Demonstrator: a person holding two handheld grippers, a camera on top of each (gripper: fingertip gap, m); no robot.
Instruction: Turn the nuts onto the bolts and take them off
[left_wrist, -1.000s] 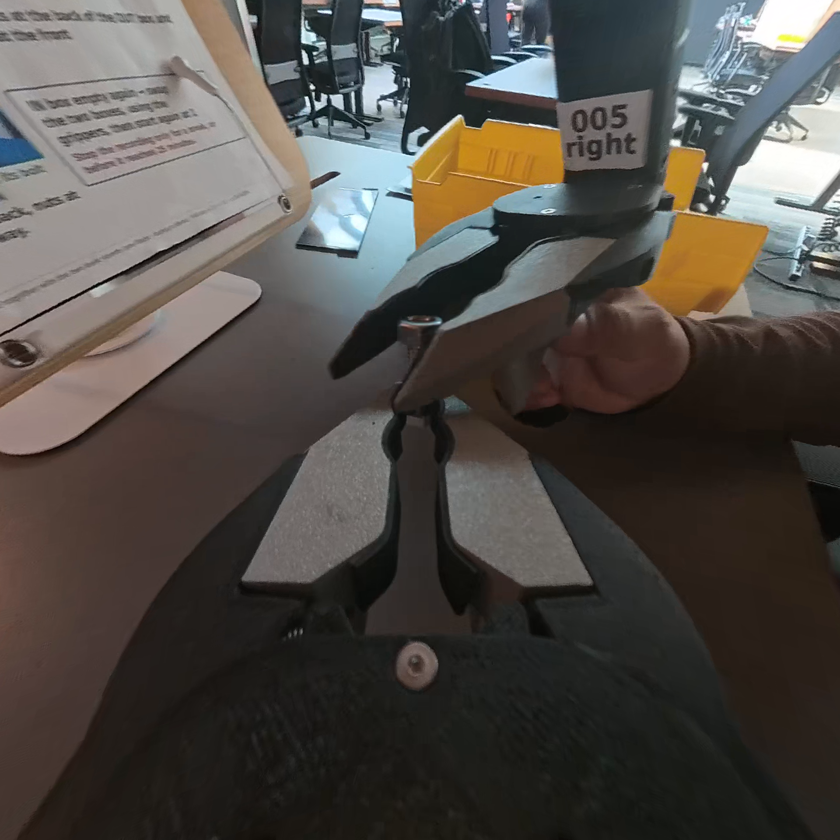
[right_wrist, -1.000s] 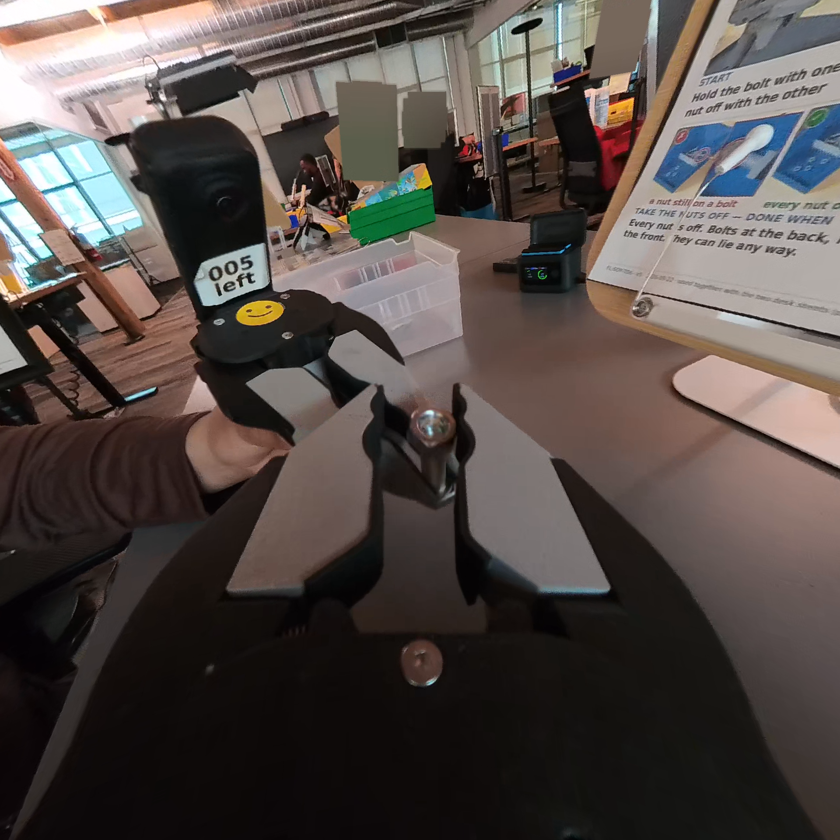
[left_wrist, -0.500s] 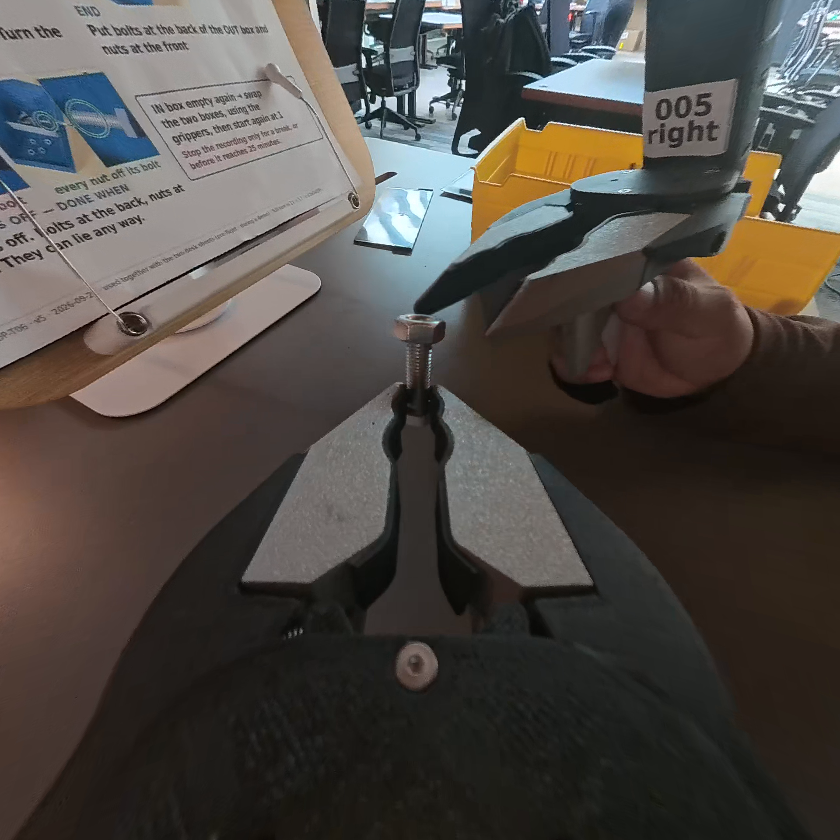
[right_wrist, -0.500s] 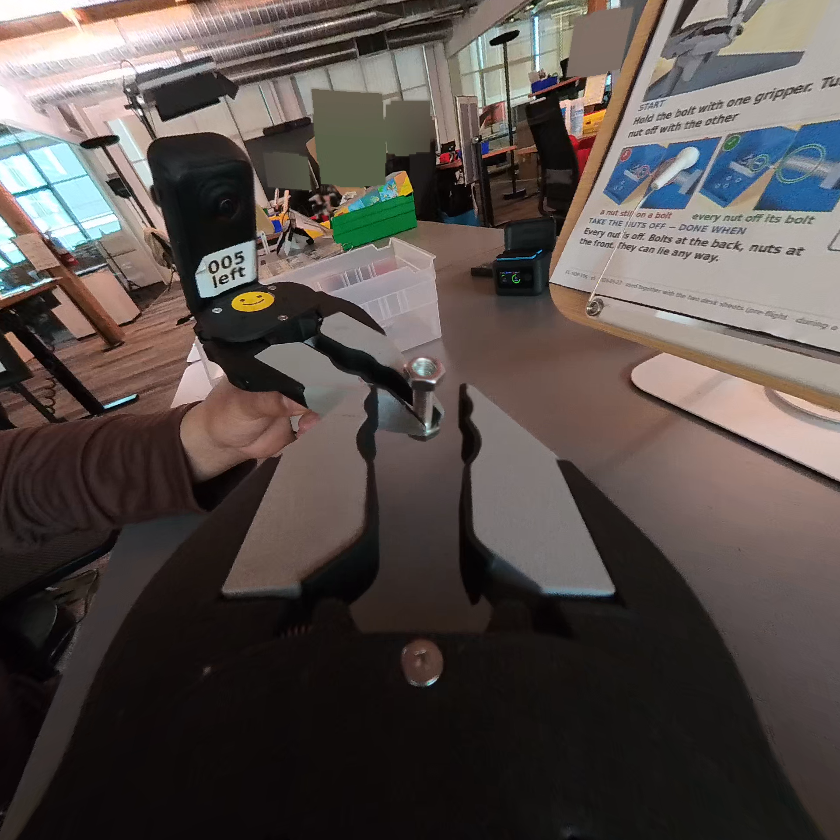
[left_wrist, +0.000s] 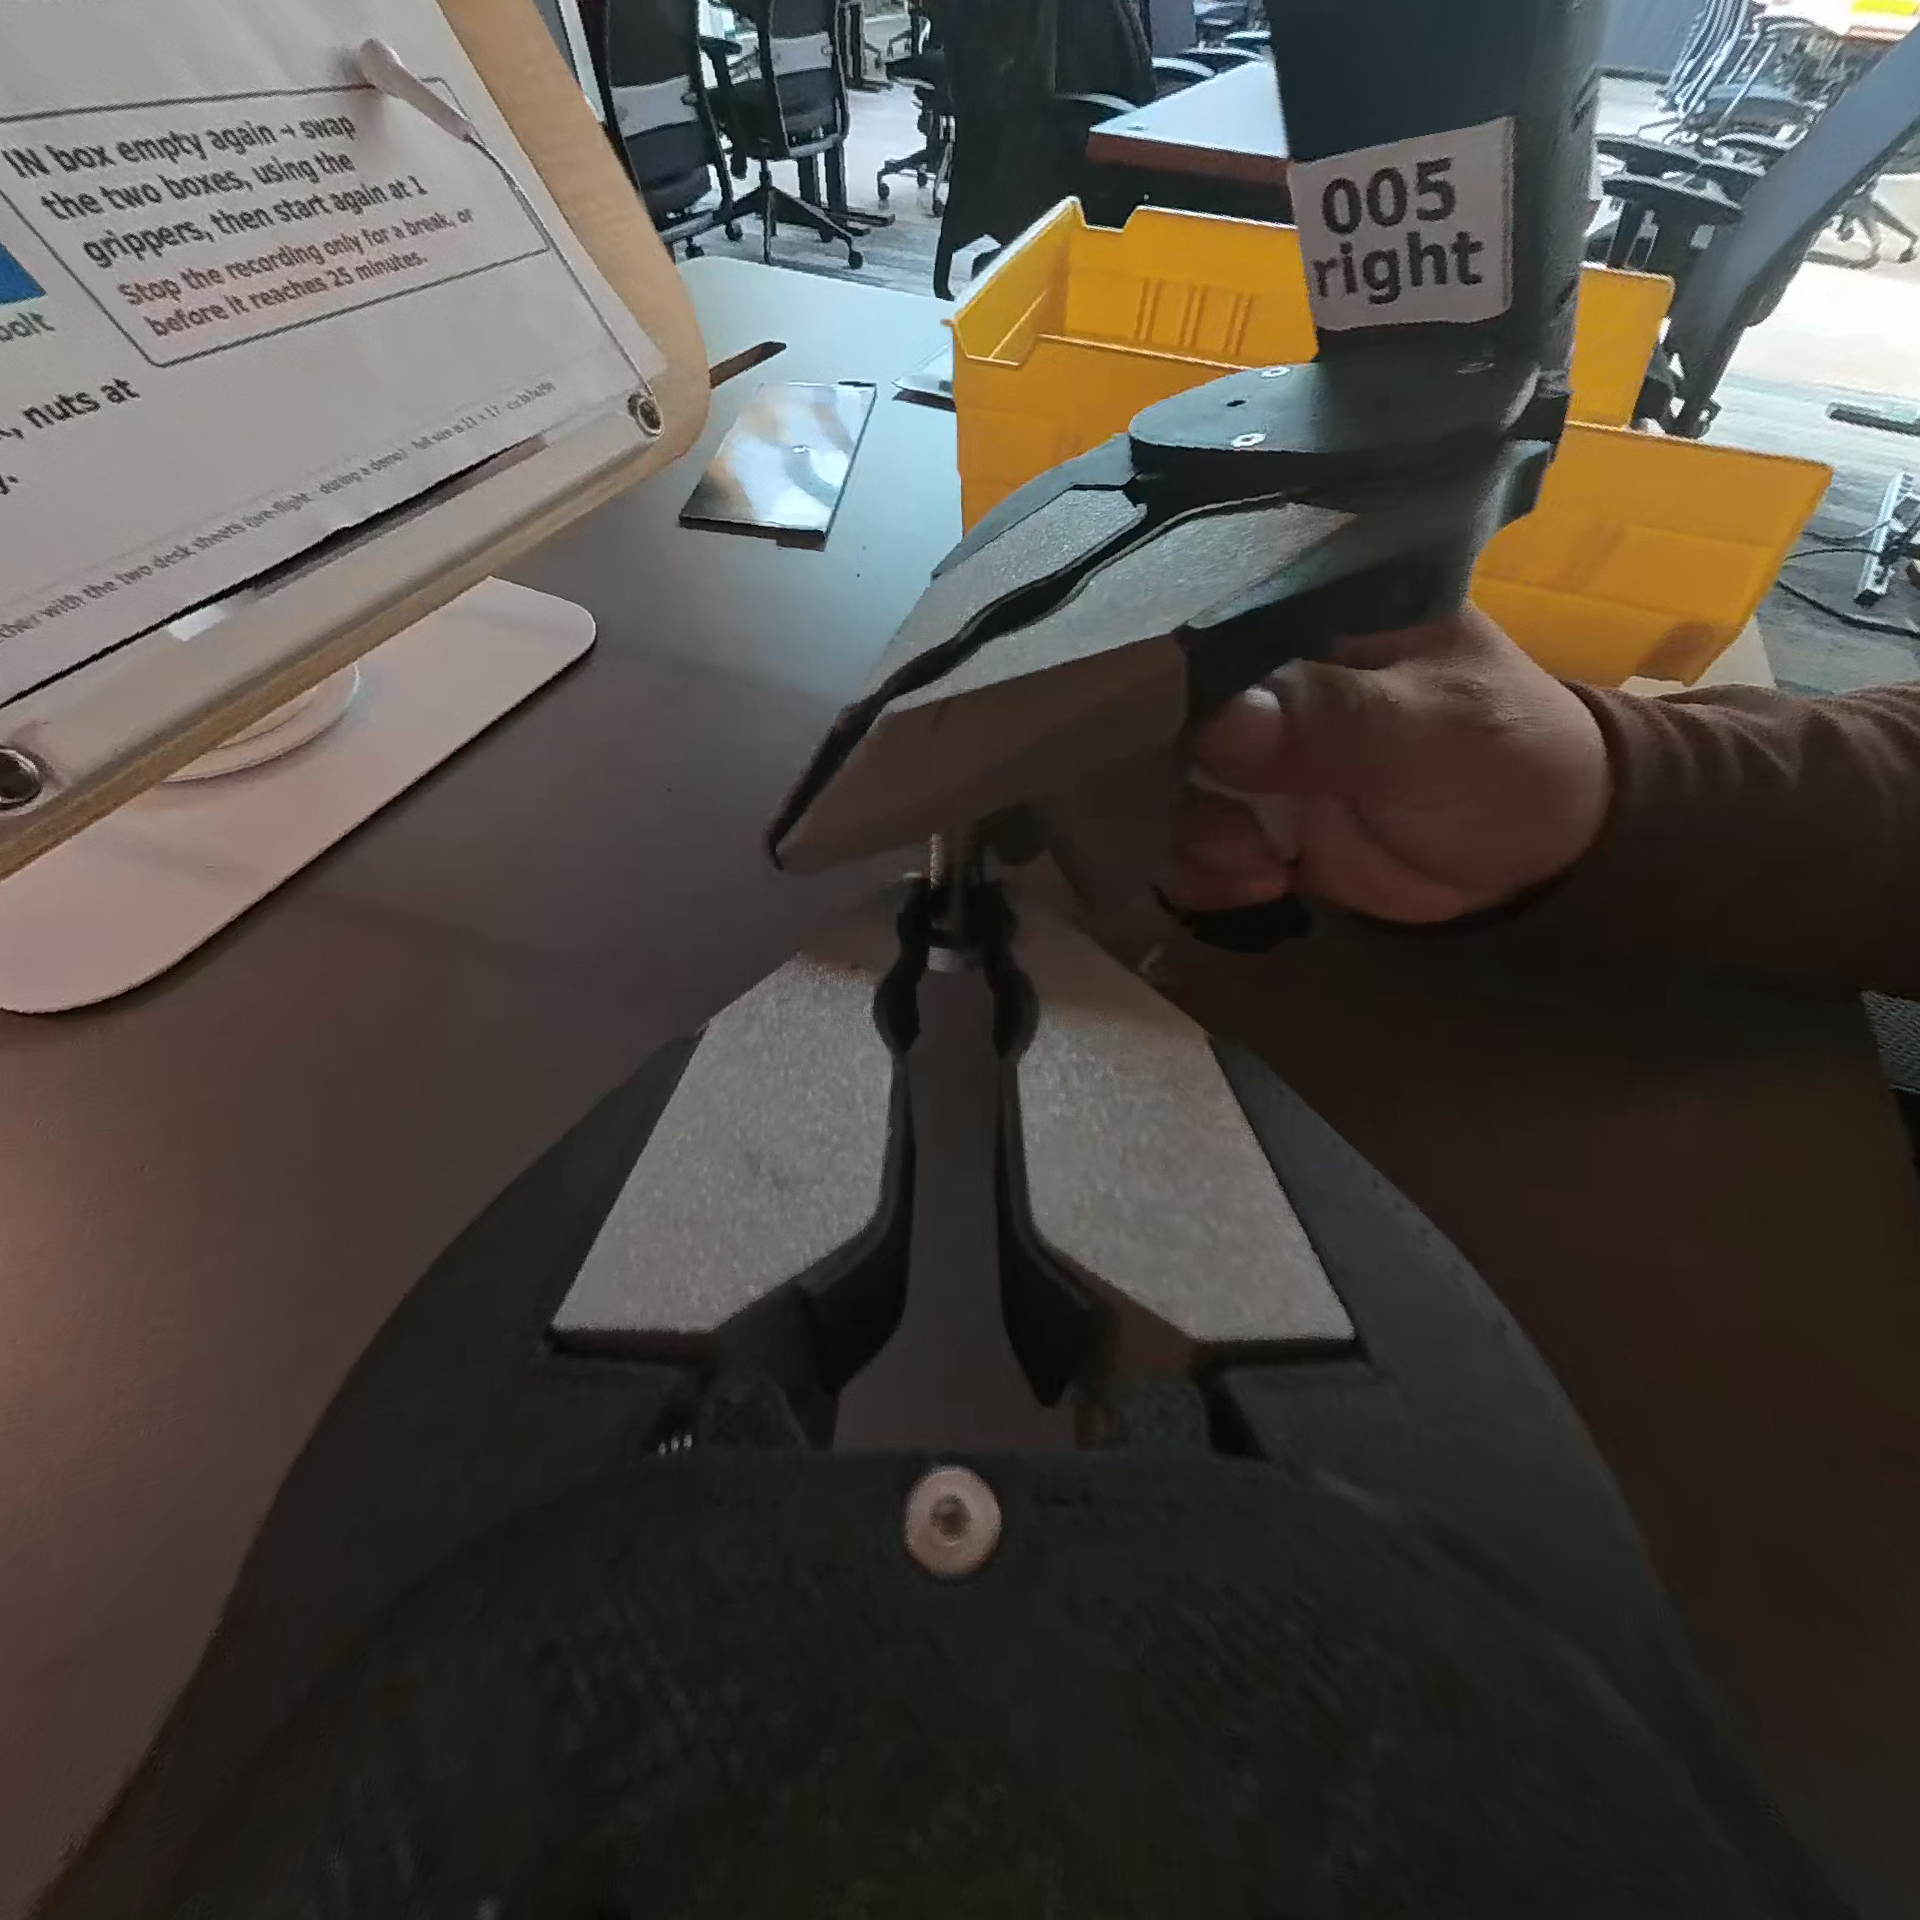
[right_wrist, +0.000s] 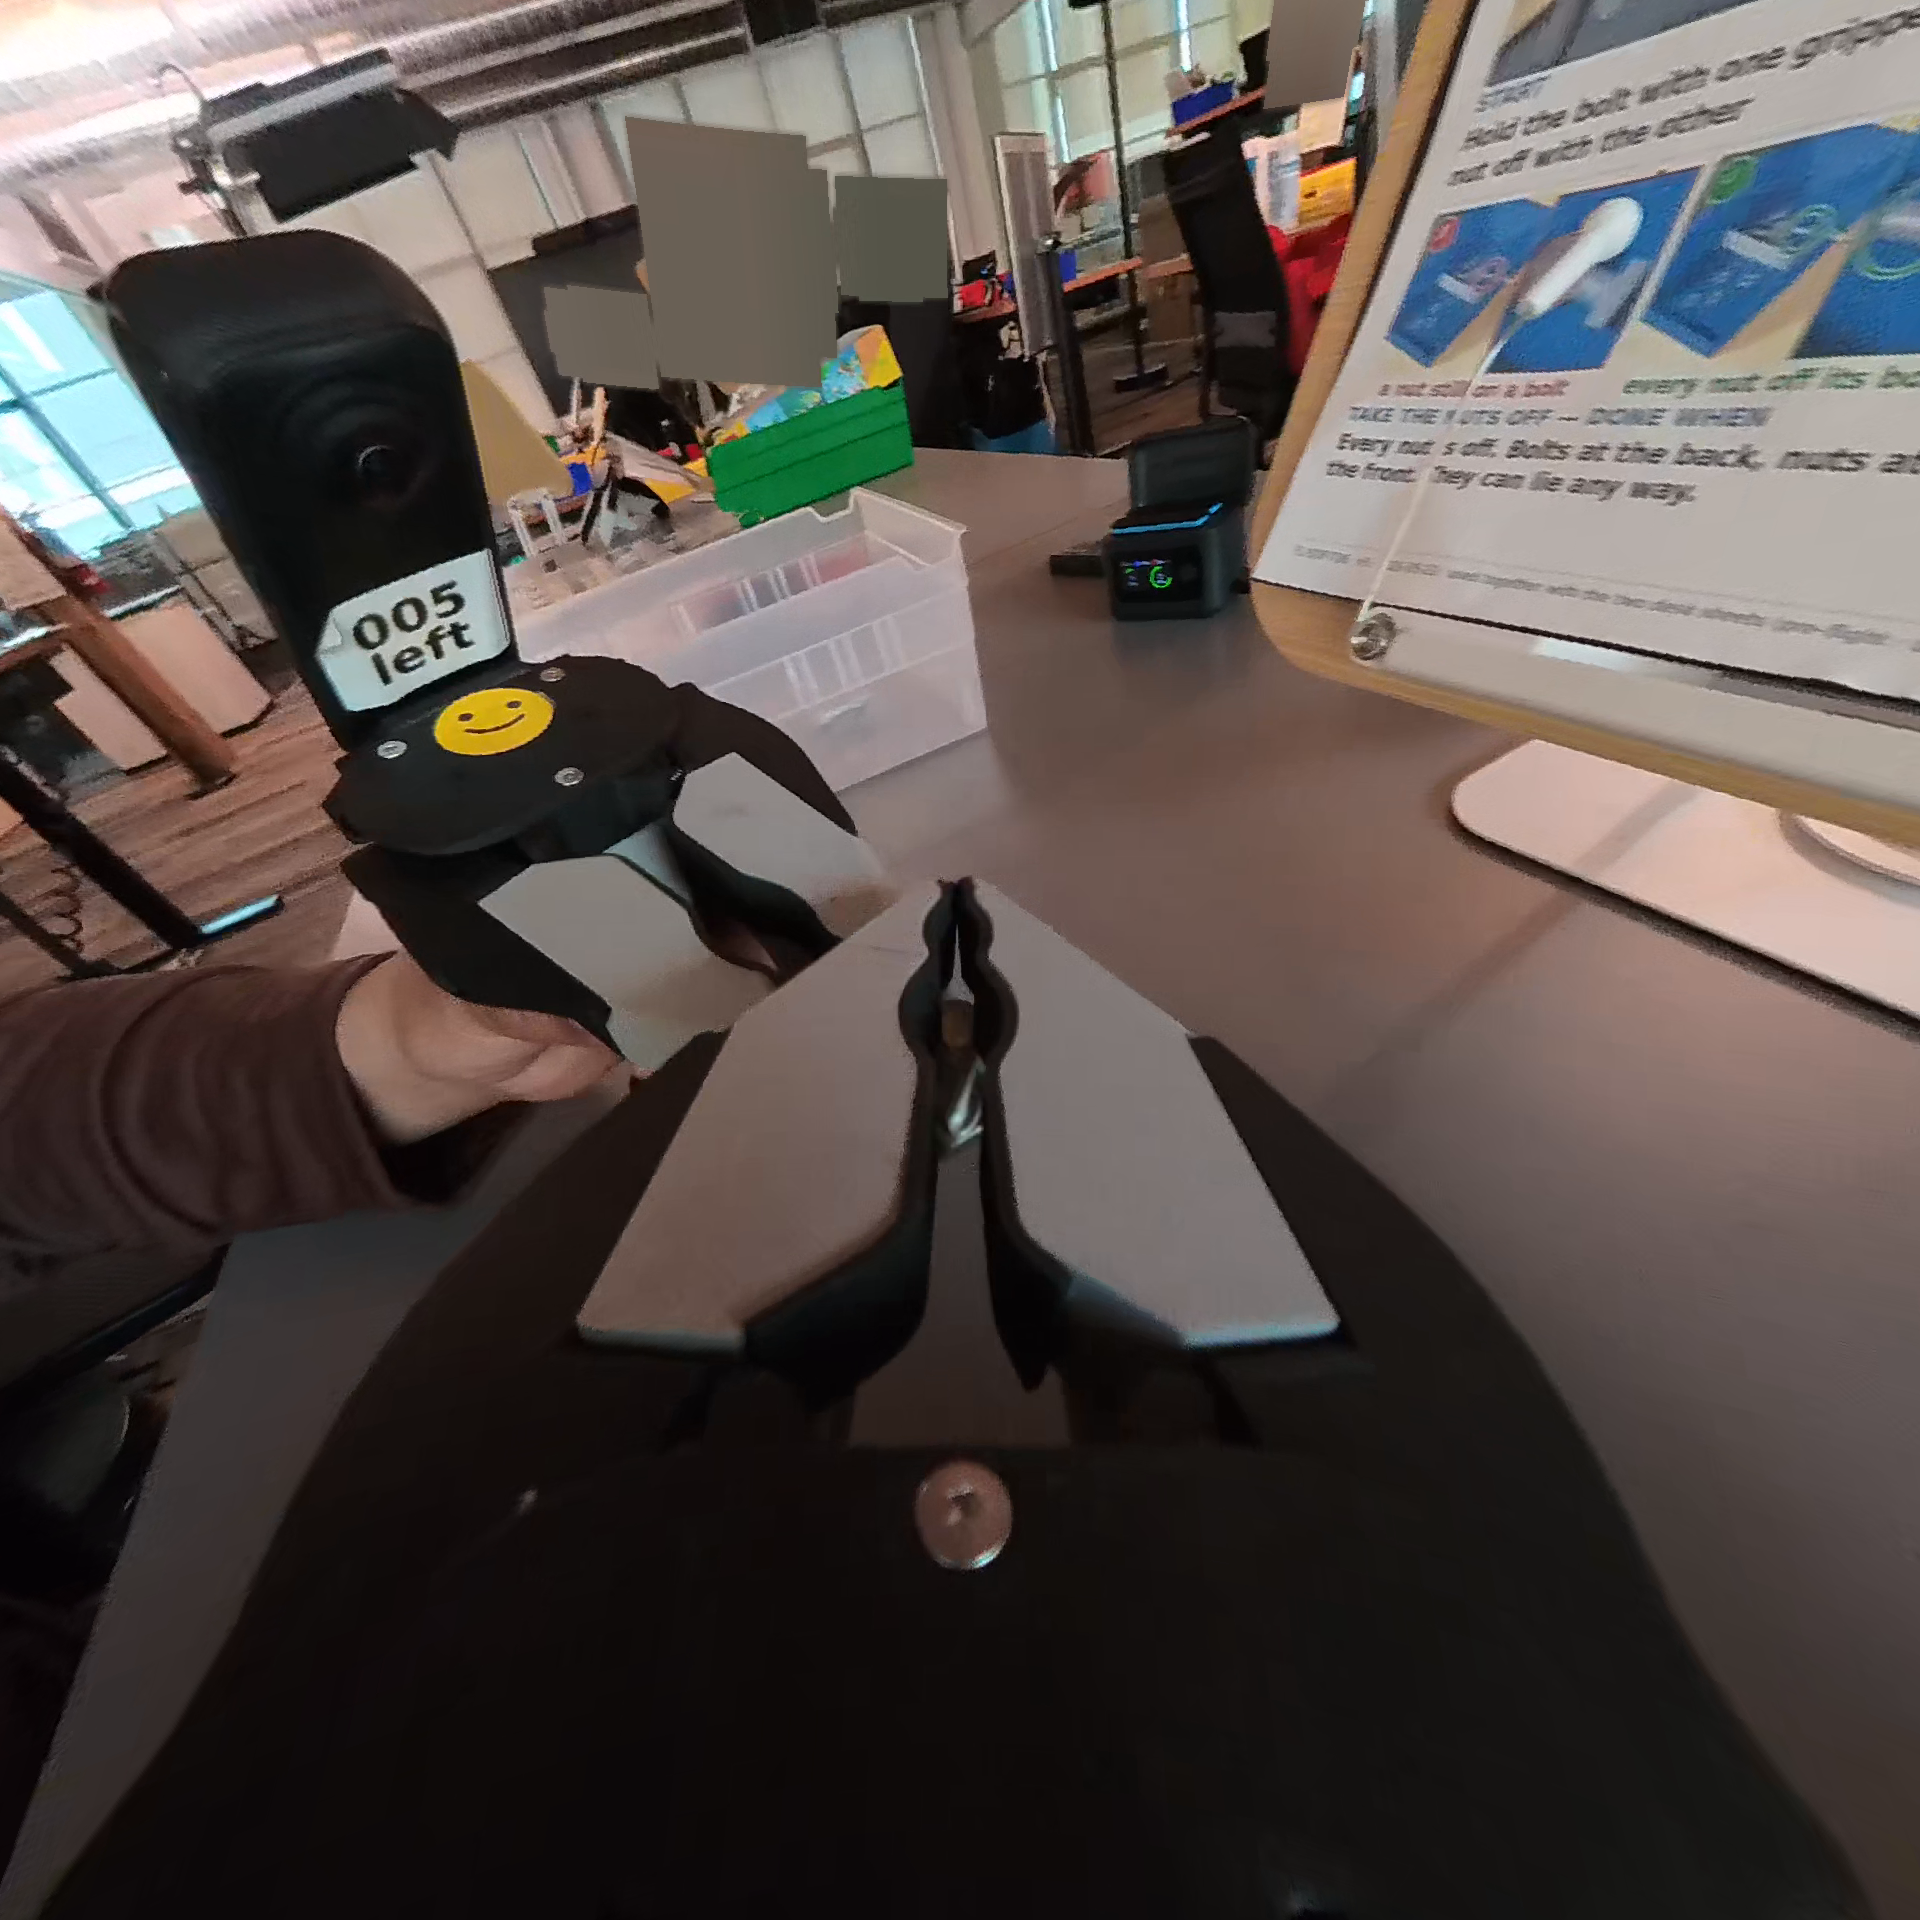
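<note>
**Over the dark bench: both grippers meet on one bolt**

Across the dark bench (left_wrist: 436, 1039) the big items sit at the edges. A wood-backed instruction board (left_wrist: 260, 343) on a white foot stands at the left in the left wrist view; the same board (right_wrist: 1621, 416) fills the upper right of the right wrist view. A yellow bin (left_wrist: 1662, 540) stands behind the right gripper. A clear plastic bin (right_wrist: 831, 634) sits behind the left gripper, and a small black device with a lit screen (right_wrist: 1174, 561) is near the board's corner. A flat dark plate (left_wrist: 784, 468) lies on the bench between board and yellow bin.

Left gripper (left_wrist: 951, 940): fingers drawn close, tips pinching the lower end of the bolt (left_wrist: 940, 868), which stands upright above the bench. Only a short length of thread shows between the two tools.

Right gripper (left_wrist: 894, 821): held by a hand (left_wrist: 1392, 769) in a brown sleeve, it comes in from the right, tilted down over the bolt's top, hiding the nut from this side. From its own camera the right gripper (right_wrist: 961, 904) has its tips touching, fingers nearly together; metal shows in the notch behind the tips, at the bolt's (right_wrist: 958, 1081) upper end. Whether that metal is nut or thread I cannot tell, blurred. The left gripper (right_wrist: 810, 935) lies just beyond, partly hidden, held by the other hand (right_wrist: 468, 1039).
</note>
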